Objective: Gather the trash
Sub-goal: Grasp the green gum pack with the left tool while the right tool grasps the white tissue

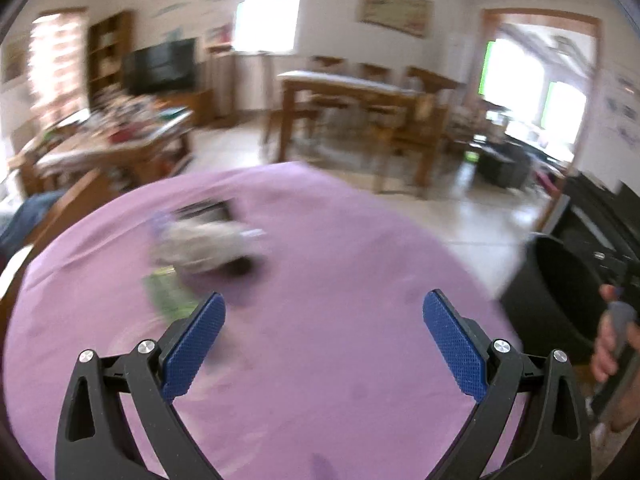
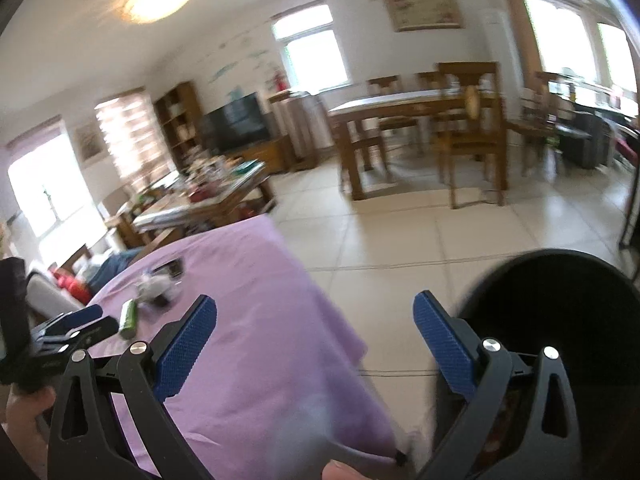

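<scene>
A: Both my grippers, left (image 1: 324,316) and right (image 2: 316,320), are spread wide, holding nothing.

B: Trash?

A: A blurred pile (image 1: 200,244) sits left of centre on the cloth (image 1: 320,380); the bin (image 2: 560,320) is lower right. I judge collecting remains.

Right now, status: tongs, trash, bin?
Left tongs open, empty, over purple tablecloth. Right tongs open, empty, at table edge. Trash pile and green wrapper on cloth, untouched. Black bin at right, path unobstructed.
</scene>
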Tool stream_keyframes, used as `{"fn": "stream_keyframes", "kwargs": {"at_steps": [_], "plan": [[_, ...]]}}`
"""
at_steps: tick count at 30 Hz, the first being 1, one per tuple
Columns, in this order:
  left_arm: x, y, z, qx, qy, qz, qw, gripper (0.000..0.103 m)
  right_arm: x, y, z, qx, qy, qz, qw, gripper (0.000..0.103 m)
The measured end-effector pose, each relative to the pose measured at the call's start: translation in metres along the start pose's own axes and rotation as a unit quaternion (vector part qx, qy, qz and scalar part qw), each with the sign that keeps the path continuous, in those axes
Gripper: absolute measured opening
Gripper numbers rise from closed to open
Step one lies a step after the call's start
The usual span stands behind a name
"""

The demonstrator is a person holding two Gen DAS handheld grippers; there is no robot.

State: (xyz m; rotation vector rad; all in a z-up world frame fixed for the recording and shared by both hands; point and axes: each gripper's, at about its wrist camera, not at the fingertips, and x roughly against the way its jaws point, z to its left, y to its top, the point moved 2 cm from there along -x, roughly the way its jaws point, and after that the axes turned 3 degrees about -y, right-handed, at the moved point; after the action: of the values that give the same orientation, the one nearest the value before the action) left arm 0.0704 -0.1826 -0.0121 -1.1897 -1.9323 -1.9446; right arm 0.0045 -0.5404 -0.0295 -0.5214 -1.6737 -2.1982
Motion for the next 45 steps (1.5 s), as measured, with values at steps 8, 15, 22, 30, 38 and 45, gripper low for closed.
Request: {"fn": "stream_keyframes", "kwargs": {"at_steps": [8, 15, 22, 30, 38, 45], "plan": [[-0.021, 0.004, 0.091, 0.036, 0.065, 0.057, 0.9956, 0.094, -0.053, 0.005, 0.089, 0.097, 0.074, 0.062, 0.991, 0.097], [-0.049, 0.01, 0.113, 0.034, 0.053, 0.092, 0.9938, 0.076, -0.112, 0.011, 0.166, 0.175, 0.133, 0.112, 0.969, 0.094], [-0.067, 0.015, 0.126, 0.038, 0.018, 0.094, 0.9947, 0.066, -0.167, 0.007, 0.223, 0.213, 0.17, 0.161, 0.948, 0.08], [-0.07, 0.001, 0.12, 0.01, 0.023, 0.104, 0.9943, 0.041, -0.205, -0.008, 0.244, 0.244, 0.166, 0.207, 0.933, 0.053], [-0.066, -0.004, 0.134, 0.02, 0.0, 0.097, 0.9951, 0.031, -0.19, -0.014, 0.246, 0.248, 0.166, 0.195, 0.934, 0.022], [-0.052, -0.011, 0.136, 0.037, -0.021, 0.078, 0.996, 0.031, -0.152, 0.005, 0.225, 0.192, 0.187, 0.157, 0.951, 0.022]]}}
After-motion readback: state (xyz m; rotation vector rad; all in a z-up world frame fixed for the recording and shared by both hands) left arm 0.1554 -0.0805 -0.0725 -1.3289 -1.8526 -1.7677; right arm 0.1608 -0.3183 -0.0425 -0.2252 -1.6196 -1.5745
